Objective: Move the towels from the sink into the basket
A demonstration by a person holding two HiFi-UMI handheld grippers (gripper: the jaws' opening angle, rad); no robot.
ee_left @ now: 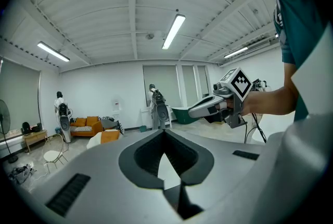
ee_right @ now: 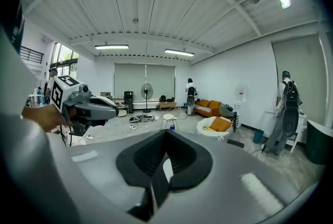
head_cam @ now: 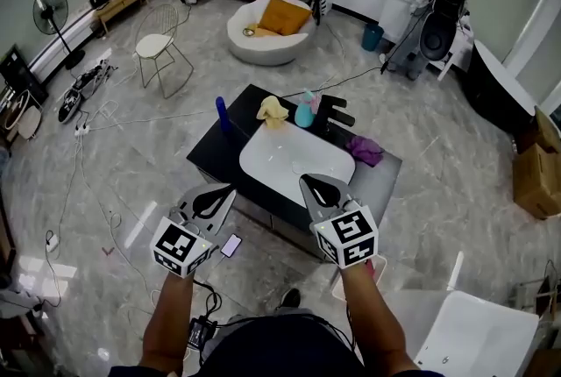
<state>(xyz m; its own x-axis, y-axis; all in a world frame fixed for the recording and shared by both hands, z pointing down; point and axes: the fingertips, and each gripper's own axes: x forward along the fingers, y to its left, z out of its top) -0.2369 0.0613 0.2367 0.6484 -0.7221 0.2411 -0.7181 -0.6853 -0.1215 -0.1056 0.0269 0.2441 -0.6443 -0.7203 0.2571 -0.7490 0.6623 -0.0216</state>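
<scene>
A black table (head_cam: pixel 230 138) carries a white sink (head_cam: pixel 296 163). A yellow towel (head_cam: pixel 273 110) lies at the sink's far left rim. A purple towel (head_cam: pixel 366 150) lies on the table to the right of the sink. My left gripper (head_cam: pixel 213 196) hovers off the table's near left edge, shut and with nothing in it. My right gripper (head_cam: pixel 319 188) is over the sink's near rim, also shut with nothing in it. Both gripper views look level across the room; the left gripper (ee_left: pixel 165 132) and right gripper (ee_right: pixel 166 132) show shut tips. Under my right forearm a pale container with something pink (head_cam: pixel 378 266) is mostly hidden.
A teal bottle (head_cam: pixel 304 113) and a blue bottle (head_cam: pixel 222 112) stand at the sink's far side. On the floor by the table's near edge lies a phone (head_cam: pixel 231 245). A white chair (head_cam: pixel 478 336) is at the near right, with cables at the left.
</scene>
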